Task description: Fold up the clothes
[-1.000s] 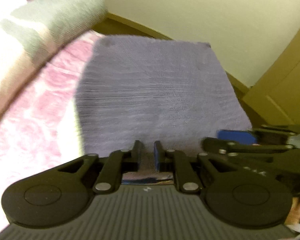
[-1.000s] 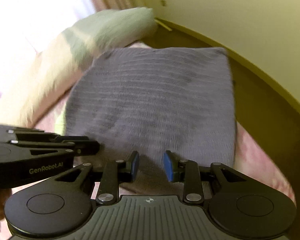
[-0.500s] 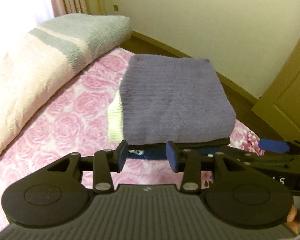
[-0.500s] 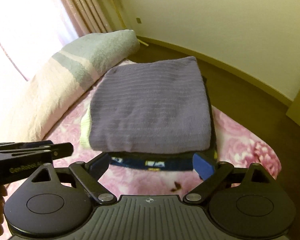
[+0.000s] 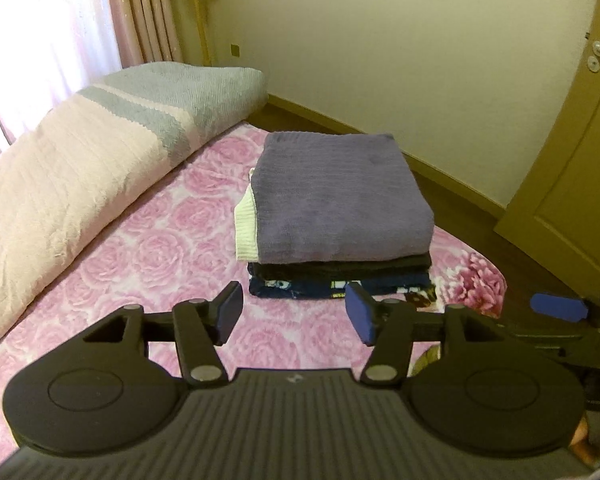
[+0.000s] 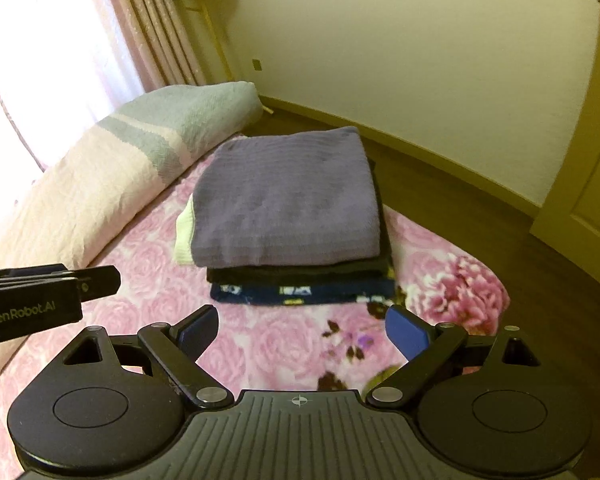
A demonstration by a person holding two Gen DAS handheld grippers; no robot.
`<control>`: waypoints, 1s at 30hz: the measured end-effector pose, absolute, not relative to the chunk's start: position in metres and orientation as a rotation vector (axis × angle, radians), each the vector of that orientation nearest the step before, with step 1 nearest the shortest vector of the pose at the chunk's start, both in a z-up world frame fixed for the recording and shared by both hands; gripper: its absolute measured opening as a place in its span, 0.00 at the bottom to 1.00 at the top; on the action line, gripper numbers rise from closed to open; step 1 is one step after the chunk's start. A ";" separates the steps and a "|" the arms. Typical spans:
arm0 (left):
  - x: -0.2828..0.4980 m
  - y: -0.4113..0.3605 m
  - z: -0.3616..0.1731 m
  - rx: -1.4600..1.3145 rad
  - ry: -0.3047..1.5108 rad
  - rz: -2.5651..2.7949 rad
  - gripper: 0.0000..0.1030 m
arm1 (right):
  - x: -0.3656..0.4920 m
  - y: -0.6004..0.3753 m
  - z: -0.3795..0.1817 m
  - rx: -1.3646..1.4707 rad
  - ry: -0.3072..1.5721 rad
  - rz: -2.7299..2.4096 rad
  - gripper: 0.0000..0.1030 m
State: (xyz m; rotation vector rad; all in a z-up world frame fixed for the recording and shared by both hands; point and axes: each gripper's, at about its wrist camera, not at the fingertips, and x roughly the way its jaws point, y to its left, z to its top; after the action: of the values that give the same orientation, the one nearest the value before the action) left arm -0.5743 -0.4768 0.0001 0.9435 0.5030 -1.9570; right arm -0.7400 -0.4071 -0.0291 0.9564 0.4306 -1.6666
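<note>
Left wrist view has the left gripper [image 5: 294,314] angled down toward the bed [image 5: 148,256], its jaws wide apart with nothing between them; they have just been opening. The right gripper [image 6: 300,330] points down the same way beside it, jaws spread as far as they go and empty. Each gripper shows at the edge of the other's view.

Ahead of both, well clear of the fingertips, a stack of folded clothes [image 5: 340,224] sits on the pink rose-patterned bed cover near the far corner: a purple garment [image 6: 288,204] on top, a pale cream piece [image 5: 246,224] sticking out at its left, then a black layer and a dark blue printed one [image 6: 300,294] at the bottom. A rolled pink-and-grey quilt [image 5: 100,168] lies along the left by the curtains [image 6: 160,28]. Brown floor, a cream wall and a door [image 5: 572,184] lie beyond.

A second ago both grippers were nearly closed right over the purple garment; now they are pulled back and higher, the whole stack in sight.
</note>
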 end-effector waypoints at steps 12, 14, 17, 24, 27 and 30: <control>-0.548 -0.410 0.024 0.922 0.450 -1.967 0.56 | -0.708 -0.340 -0.005 0.878 0.421 -1.725 0.90; -0.544 -0.402 0.025 0.926 0.446 -1.964 0.56 | -0.703 -0.332 -0.001 0.863 0.429 -1.739 0.90; -0.536 -0.393 0.026 0.930 0.450 -1.961 0.59 | -0.697 -0.322 0.004 0.855 0.438 -1.751 0.90; -0.521 -0.375 0.023 0.948 0.475 -1.950 0.59 | -0.684 -0.305 0.007 0.900 0.468 -1.764 0.90; -0.515 -0.372 0.022 0.953 0.484 -1.946 0.59 | -0.680 -0.299 0.009 0.910 0.467 -1.749 0.90; -0.509 -0.373 0.021 0.945 0.500 -1.940 0.59 | -0.675 -0.298 0.012 0.914 0.471 -1.742 0.90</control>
State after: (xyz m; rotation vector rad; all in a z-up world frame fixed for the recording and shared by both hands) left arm -0.5093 -0.3730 0.0212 0.9450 0.4998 -1.9398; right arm -0.6753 -0.2980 0.0116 0.9140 0.4707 -1.7422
